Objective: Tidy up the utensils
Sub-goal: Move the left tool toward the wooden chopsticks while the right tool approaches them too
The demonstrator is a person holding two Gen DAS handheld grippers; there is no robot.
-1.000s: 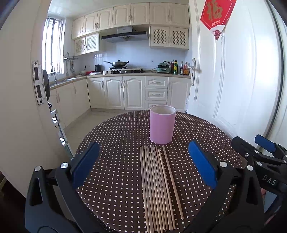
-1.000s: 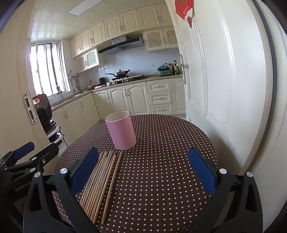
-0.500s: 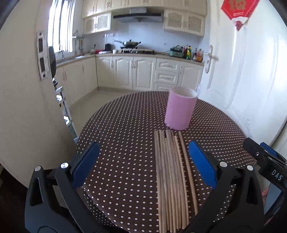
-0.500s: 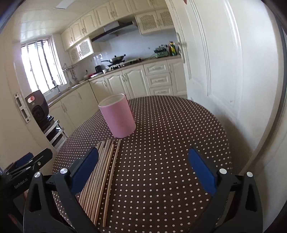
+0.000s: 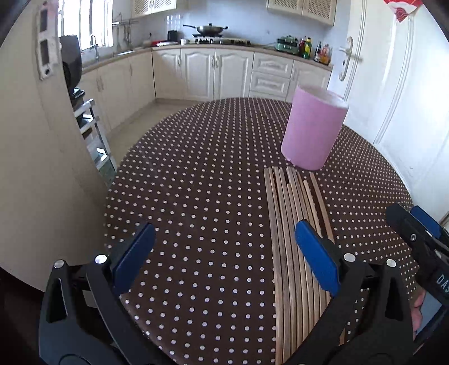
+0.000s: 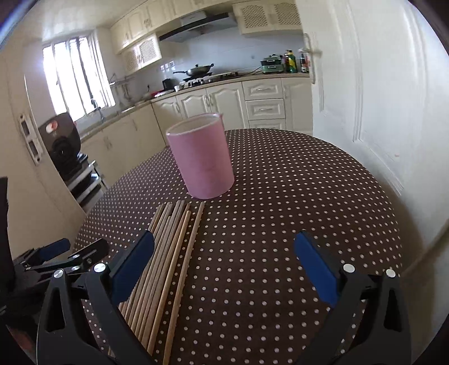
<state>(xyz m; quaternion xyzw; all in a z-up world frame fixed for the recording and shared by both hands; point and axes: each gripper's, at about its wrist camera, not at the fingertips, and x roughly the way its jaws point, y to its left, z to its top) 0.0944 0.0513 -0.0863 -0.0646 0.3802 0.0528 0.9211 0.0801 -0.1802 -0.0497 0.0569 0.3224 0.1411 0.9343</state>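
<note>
- As both cameras have dipped and drawn nearer over the last second, the chopsticks [image 5: 291,224] and the pink cup [image 5: 314,129] now loom larger in each view; the left view has also slid leftward, so the bundle sits right of its centre.
- Left gripper [image 5: 224,252]: jaws spread wide, nothing between them. Its right blue pad [image 5: 315,254] now hangs over the chopstick bundle.
- Right gripper [image 6: 224,261]: jaws spread wide, empty, hovering over bare dotted tablecloth [image 6: 266,224] beside the bundle; its left pad [image 6: 132,265] overlaps the sticks' near ends.
- Chopsticks lie flat in a loose row on the table, far tips just short of the cup, which stands upright; whether it holds anything cannot be seen.
- My reading: this is the approach to a first pick; nothing has been lifted or placed yet.
- Writing: white letters "DA…" on the right gripper's body at the left view's edge, cut off. Red door hanging [image 5: 402,9] is mostly out of frame, unreadable. Bottle labels on the counter are too small.
</note>
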